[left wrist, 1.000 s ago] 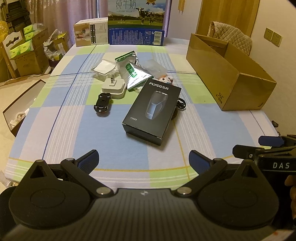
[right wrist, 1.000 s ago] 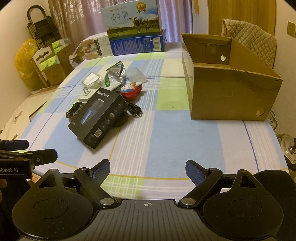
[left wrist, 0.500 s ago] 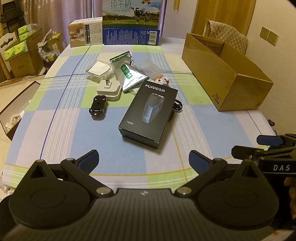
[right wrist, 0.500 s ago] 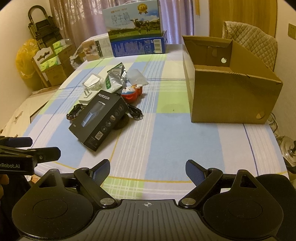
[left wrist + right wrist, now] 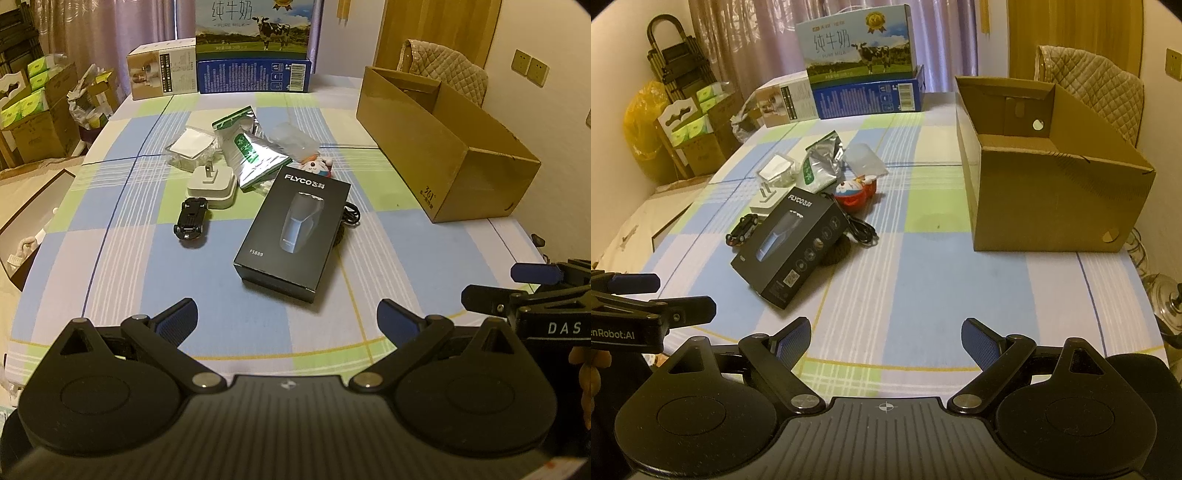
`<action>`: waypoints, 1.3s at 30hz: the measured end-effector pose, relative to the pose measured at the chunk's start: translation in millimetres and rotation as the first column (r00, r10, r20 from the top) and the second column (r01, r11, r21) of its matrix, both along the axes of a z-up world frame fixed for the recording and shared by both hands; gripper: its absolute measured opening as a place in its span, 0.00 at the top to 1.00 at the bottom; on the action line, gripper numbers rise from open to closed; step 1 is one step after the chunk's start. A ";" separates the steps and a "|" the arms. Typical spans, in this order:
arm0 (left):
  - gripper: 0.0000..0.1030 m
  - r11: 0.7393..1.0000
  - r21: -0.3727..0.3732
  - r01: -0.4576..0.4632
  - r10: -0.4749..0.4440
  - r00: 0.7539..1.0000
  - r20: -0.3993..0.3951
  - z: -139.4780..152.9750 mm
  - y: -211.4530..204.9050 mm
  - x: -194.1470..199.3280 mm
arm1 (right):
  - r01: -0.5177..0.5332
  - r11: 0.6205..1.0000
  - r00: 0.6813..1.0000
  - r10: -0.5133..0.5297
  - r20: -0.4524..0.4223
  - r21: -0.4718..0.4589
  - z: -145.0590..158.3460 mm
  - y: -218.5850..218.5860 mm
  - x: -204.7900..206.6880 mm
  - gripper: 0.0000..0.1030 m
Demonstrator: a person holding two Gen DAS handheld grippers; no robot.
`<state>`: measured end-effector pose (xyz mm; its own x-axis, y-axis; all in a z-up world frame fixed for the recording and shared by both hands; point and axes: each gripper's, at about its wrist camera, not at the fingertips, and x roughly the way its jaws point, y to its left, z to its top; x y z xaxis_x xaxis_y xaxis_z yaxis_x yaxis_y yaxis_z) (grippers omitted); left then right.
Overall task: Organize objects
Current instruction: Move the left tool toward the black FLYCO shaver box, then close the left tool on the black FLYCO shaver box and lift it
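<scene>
Mid-table: black FLYCO shaver box [image 5: 293, 232], lying flat.

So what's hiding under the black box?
A dark round thing and a black cable poke out from under the black box. The parts beneath it are covered.

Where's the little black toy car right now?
In the left wrist view the black toy car sits left of the black FLYCO shaver box, just in front of the white charger plug.
</scene>
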<state>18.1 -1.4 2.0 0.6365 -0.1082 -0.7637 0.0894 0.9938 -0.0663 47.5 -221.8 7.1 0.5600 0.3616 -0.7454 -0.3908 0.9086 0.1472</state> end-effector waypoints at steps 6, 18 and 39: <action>0.01 1.000 0.006 0.023 -0.023 1.000 -0.006 -0.4 -0.9 3.2 | -0.004 1.000 1.000 0.004 -0.002 0.001 -0.6 -0.3 2.6 0.16; 0.01 0.996 0.021 0.090 -0.089 0.995 -0.041 -4.3 6.0 27.5 | -0.069 0.997 0.997 0.070 0.022 -0.032 -2.5 7.1 15.4 0.16; 0.11 0.948 0.015 0.318 -0.314 0.941 -0.127 -39.5 -5.7 129.6 | -0.147 0.988 0.988 0.145 -0.042 -0.039 -41.5 15.1 69.0 0.25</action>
<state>147.7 -7.2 -37.6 0.4759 -0.2604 -0.8400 0.3928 0.9175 -0.0620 116.6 -206.7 -34.4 0.4735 0.4058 -0.7818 -0.5146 0.8477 0.1283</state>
